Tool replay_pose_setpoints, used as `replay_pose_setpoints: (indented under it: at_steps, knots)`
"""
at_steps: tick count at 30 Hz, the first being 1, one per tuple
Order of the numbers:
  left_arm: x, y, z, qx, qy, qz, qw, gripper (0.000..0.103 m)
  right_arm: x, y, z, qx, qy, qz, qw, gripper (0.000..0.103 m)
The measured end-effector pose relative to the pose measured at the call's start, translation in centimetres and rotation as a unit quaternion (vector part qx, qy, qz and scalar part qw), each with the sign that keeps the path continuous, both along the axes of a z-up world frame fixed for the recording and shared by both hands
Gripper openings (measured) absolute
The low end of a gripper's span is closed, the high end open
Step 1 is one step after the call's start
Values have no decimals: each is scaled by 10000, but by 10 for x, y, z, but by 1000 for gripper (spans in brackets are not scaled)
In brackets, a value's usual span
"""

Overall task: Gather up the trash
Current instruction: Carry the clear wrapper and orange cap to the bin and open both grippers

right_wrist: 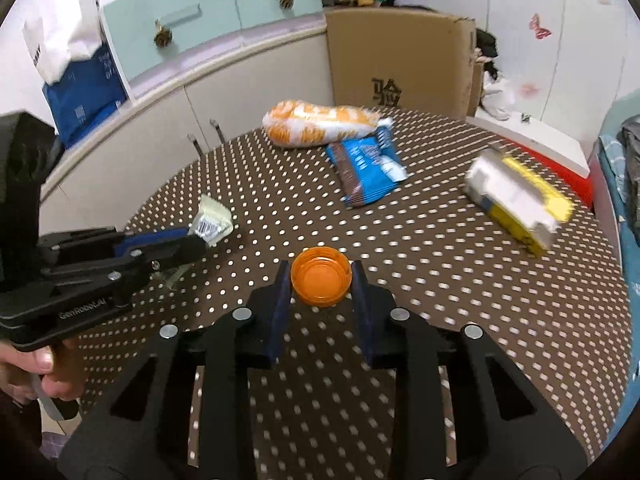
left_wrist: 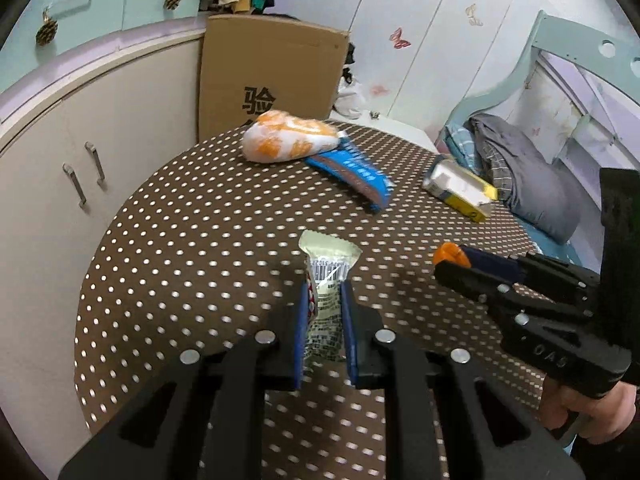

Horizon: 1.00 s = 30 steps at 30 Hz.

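My left gripper [left_wrist: 325, 292] is shut on a pale cream wrapper [left_wrist: 329, 264] with a barcode, held over the dotted brown table [left_wrist: 192, 240]; it also shows in the right wrist view [right_wrist: 212, 226]. My right gripper [right_wrist: 321, 276] is shut on an orange bottle cap [right_wrist: 321, 282], also visible in the left wrist view [left_wrist: 450, 254]. On the far side of the table lie an orange-and-white bag [right_wrist: 320, 124], a blue snack wrapper [right_wrist: 366, 168] and a yellow-and-white carton [right_wrist: 516, 202].
A cardboard box [right_wrist: 400, 56] stands behind the table against cream cabinets [left_wrist: 60, 168]. A blue-and-white paper bag [right_wrist: 76, 64] sits on the counter at left. A bed with grey bedding [left_wrist: 520, 168] lies to the right.
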<state>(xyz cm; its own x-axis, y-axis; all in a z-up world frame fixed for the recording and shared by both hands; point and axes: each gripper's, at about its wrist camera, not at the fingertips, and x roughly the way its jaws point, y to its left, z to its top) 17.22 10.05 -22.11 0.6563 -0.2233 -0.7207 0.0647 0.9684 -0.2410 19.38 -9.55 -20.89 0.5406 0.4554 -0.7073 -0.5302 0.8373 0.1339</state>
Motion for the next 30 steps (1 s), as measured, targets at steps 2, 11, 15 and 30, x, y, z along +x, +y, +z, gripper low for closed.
replay_pose_setpoints:
  at_steps: [2,11,15,30]
  knots:
    - [-6,-6,7,-11,-74,-45,10000,15,-7,-11,9,85,-90,-77,9999,29]
    - [-21,-58,52,-26,-517,-393,9979,15,-35,-94,66,578,-692,-616,9940,29]
    - [-22,-93,72,-44,-753,-634,9951,15,-47,-142,88,731,-956,-955,9881,29]
    - [-25,-269,101,-241,-1257,-1937,9727,15,-84,-325,97,1151,-1191,-2666,9495,29]
